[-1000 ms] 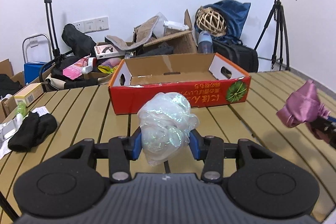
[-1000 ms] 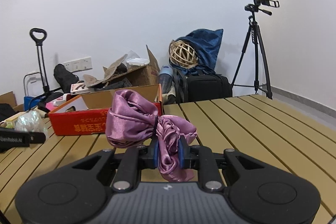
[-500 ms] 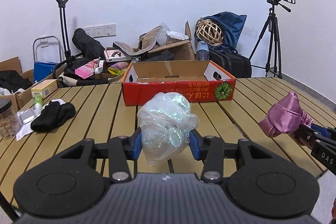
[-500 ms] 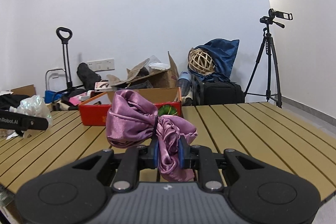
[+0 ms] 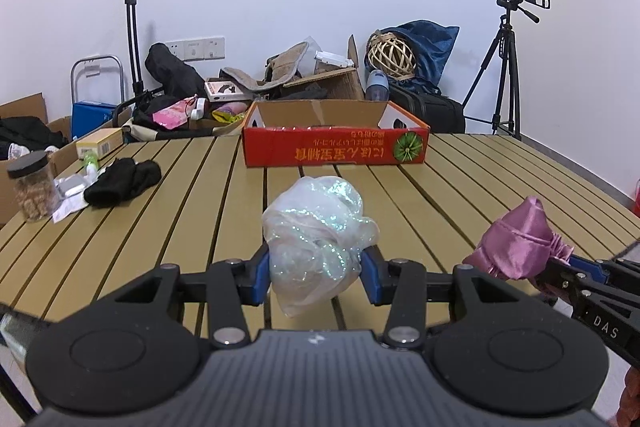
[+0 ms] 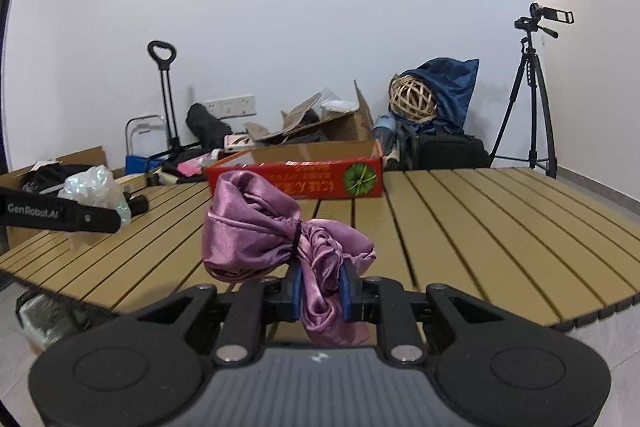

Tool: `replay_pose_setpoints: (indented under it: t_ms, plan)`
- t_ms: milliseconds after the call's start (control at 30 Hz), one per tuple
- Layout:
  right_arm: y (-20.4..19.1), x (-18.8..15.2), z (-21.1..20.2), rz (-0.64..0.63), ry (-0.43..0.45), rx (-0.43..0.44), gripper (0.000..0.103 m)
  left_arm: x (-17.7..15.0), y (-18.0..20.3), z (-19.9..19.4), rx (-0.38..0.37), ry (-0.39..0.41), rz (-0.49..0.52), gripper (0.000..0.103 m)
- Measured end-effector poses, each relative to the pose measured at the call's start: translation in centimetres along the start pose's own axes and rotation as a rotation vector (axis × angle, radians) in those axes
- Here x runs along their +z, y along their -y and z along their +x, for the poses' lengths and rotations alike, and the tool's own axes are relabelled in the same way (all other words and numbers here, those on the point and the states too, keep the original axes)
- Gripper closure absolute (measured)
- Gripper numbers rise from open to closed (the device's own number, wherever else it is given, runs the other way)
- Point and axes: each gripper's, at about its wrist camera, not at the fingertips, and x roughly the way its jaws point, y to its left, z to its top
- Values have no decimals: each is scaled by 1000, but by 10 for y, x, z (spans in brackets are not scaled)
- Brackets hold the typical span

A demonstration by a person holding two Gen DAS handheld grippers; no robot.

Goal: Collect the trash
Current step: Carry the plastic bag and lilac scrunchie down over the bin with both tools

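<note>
Purple satin bundle pinched in right tongs, crinkled plastic wad clamped in left tongs; red box has receded up-frame, both loads carried away uncollected.

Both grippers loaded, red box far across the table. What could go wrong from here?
1. The crumpled plastic bag bulges well past the left gripper; its jaws pinch only the lower part, so it might slip out.
2. The right gripper grips the purple satin cloth by one end; the loose bulk hangs to one side and may snag.
3. The grippers sit close together, so the loads could brush.
</note>
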Motion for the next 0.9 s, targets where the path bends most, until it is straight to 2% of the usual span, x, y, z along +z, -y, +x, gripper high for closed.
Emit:
replay_pose_setpoints:
  t_ms: [200, 467, 900]
  plan:
    - [-17, -20, -17, -29, -74, 30, 86, -25, -6, -20, -5, -27, -4, 58]
    - [-36, -57, -31, -62, -223, 67, 86, -66, -14, -38, -15, -86, -18, 58]
    - [-65, -108, -27, -114, -439, 107, 86, -131, -27, -34, -16, -234, -27, 60]
